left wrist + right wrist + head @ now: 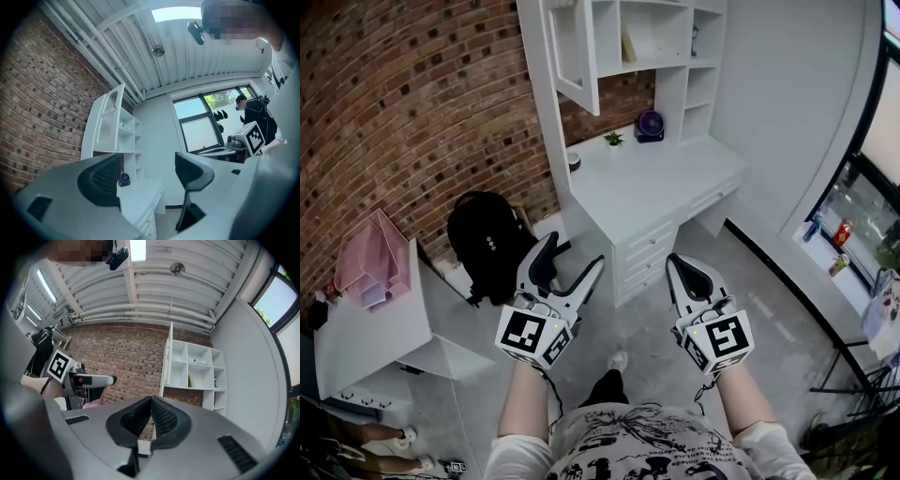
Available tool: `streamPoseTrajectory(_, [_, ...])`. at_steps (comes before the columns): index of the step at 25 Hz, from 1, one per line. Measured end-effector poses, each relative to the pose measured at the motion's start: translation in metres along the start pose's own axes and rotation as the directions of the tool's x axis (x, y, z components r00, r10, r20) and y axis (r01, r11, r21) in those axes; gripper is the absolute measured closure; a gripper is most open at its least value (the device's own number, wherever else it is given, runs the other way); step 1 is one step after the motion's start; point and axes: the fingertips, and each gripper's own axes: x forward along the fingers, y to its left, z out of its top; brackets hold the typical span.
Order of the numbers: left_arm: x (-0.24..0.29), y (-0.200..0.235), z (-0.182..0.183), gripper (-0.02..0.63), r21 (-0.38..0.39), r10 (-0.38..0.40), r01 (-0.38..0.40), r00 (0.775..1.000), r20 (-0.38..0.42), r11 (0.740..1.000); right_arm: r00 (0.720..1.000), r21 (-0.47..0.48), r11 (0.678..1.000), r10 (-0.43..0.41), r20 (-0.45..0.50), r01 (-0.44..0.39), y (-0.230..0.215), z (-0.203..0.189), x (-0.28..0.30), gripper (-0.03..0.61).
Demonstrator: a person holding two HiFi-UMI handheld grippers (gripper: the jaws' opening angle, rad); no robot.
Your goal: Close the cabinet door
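The white cabinet door [577, 52] stands swung open at the upper left of the white shelf unit [661, 37] above the desk [656, 183]. From the left gripper view the door [110, 122] juts out toward me; from the right gripper view it shows edge-on [166, 362] beside the open shelves [194, 373]. Both grippers hang over the floor in front of the desk, well short of the door. My left gripper [575, 251] [147, 173] is open with nothing between its fingers. My right gripper [672, 261] [151, 416] is shut and empty.
A black backpack [487, 234] leans by the brick wall left of the desk. A low white table [375, 328] with a pink item [370, 258] stands further left. A plant [614, 139] and a purple fan [650, 125] sit on the desk. Bottles [842, 234] line the window ledge.
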Motion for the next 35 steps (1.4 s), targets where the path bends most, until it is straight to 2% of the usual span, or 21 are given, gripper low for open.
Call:
streamPoseTrajectory(5, [0.065,0.076,-0.009,0.265,-0.008,-0.023,0.023,0.999,0.023,1.000,0.999,-0.005,0.999,-0.050,-0.013,0.049,-0.039,-0.006,0.089,0.563])
streamPoseTrajectory(9, [0.120,0.140,0.004,0.267,-0.005,-0.037,0.037,0.996,0.085,0.999,0.997,-0.036,0.996,-0.080,0.001,0.080,-0.072,0.001,0.168,0.563])
streamPoseTrajectory(12, [0.158,0.183,0.019,0.266,0.031,-0.049,0.045,0.991,0.124,0.999,0.990,-0.029,0.990,-0.136,0.030,0.137,-0.101,0.007,0.220,0.563])
streamPoseTrajectory(15, [0.195,0.214,0.031,0.267,0.083,-0.070,0.059,0.989,0.132,0.995,0.988,0.004,0.989,-0.149,0.044,0.149,-0.125,0.009,0.264,0.563])
streamPoseTrajectory(22, [0.264,0.251,0.071,0.267,0.131,-0.111,0.087,0.977,0.184,0.988,0.994,-0.033,0.994,-0.104,0.045,0.105,-0.154,0.013,0.334,0.563])
streamPoseTrajectory(29, [0.317,0.262,0.091,0.267,0.191,-0.106,0.070,0.977,0.187,0.979,0.998,-0.064,0.996,-0.058,0.034,0.060,-0.179,0.021,0.373,0.563])
streamPoseTrajectory(35, [0.356,0.266,0.146,0.267,0.269,-0.114,0.043,0.961,0.252,0.962,0.999,-0.076,0.997,-0.002,0.048,0.006,-0.196,0.029,0.389,0.563])
